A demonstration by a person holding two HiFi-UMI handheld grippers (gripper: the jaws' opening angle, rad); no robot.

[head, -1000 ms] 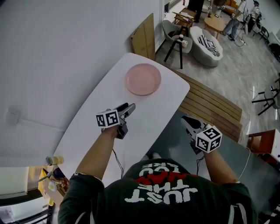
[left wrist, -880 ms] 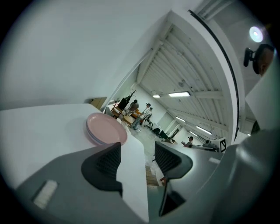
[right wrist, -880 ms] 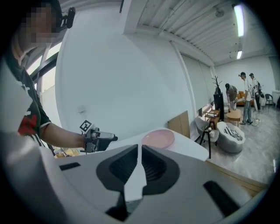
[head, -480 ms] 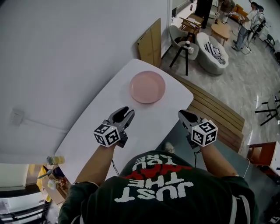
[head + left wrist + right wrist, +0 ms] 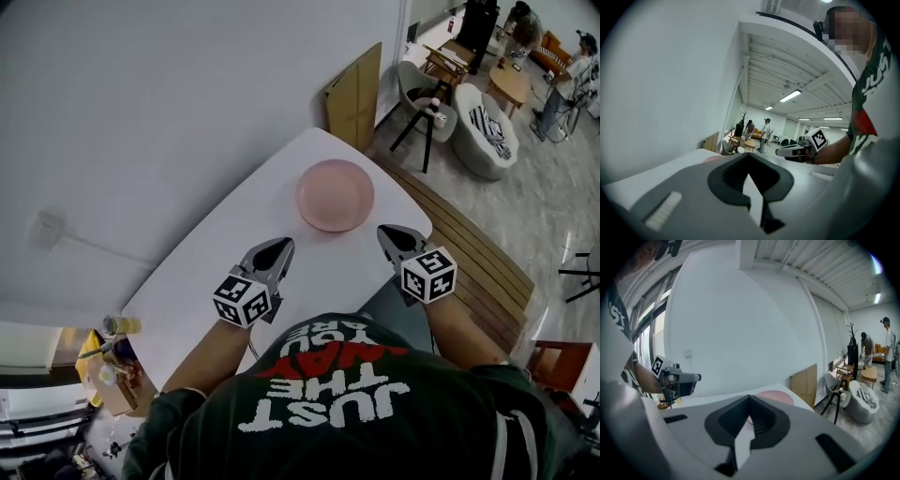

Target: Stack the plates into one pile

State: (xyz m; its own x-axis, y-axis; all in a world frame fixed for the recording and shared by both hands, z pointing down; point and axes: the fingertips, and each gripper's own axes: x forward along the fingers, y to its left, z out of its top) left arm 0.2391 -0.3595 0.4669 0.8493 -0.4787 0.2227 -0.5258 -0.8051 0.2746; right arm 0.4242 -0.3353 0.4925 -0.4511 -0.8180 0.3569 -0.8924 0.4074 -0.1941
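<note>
pink plate [image 5: 336, 195]: far end of white table [image 5: 225, 262], near its right edge, bare surface all round
left gripper [image 5: 277, 246]: over bare table, jaws just closed, empty
right gripper [image 5: 389, 232]: above table's right edge, jaws just closed, empty
room: wall [image 5: 141, 122] left, wooden slats [image 5: 469, 253] right

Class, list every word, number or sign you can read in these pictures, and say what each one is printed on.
"JUST THE": white, upside down in the head view, on the person's shirt.
"YOU ARE": white, on the same shirt, also upside down.
Red word between them: too unclear to read.
Left gripper, right gripper: coded black-and-white squares only, no letters.
Plate: no print.
</note>
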